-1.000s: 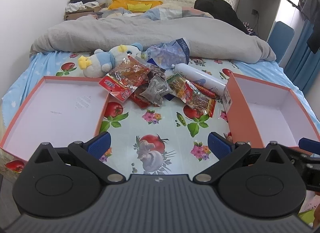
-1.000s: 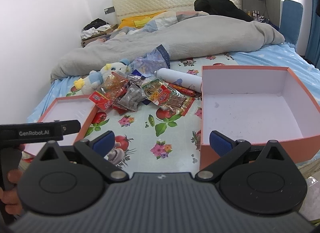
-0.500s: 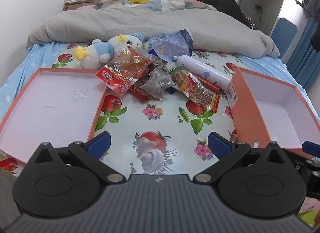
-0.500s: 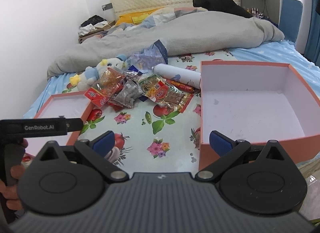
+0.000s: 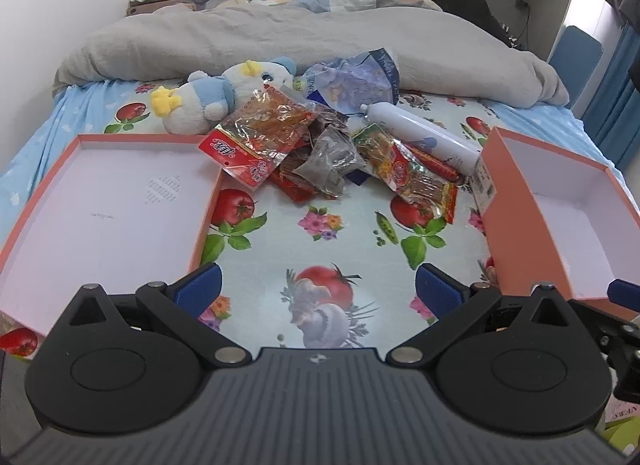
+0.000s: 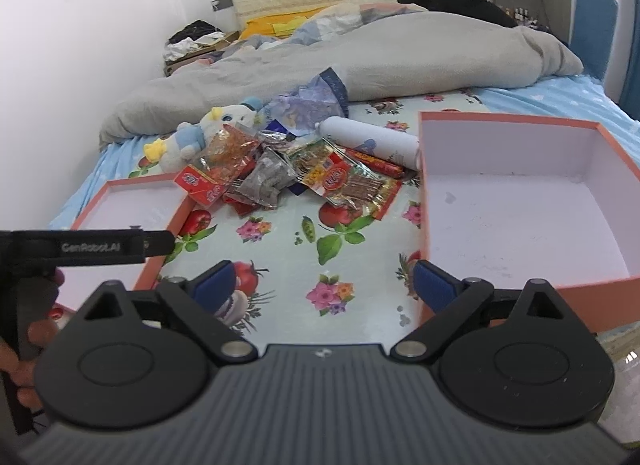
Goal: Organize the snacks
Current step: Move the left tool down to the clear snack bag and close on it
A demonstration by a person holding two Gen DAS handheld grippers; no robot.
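Observation:
A pile of snack packets lies mid-bed: a red-and-clear packet (image 5: pixel 256 137) (image 6: pixel 218 169), a grey packet (image 5: pixel 328 159) (image 6: pixel 266 181), a yellow-red packet (image 5: pixel 404 173) (image 6: pixel 344 181), a sausage stick (image 5: pixel 436 163), a white bottle (image 5: pixel 420 137) (image 6: pixel 368 143) and a purple bag (image 5: pixel 352 83) (image 6: pixel 308 105). A shallow orange tray (image 5: pixel 52 181) (image 6: pixel 120 193) lies left, a deep orange box (image 5: pixel 516 201) (image 6: pixel 424 201) right. My left gripper (image 5: pixel 318 289) and right gripper (image 6: pixel 322 281) are open and empty, well short of the pile.
A plush toy (image 5: pixel 208 97) (image 6: pixel 192 137) lies behind the packets. A grey duvet (image 5: pixel 280 37) (image 6: pixel 360 49) covers the far bed. The fruit-print cloth (image 5: pixel 320 233) lies between tray and box. A wall stands left, a blue chair (image 5: pixel 576 49) right.
Both grippers have moved forward and tilted down toward the snack pile, which looks larger. Both stay open. Nothing on the bed has moved.

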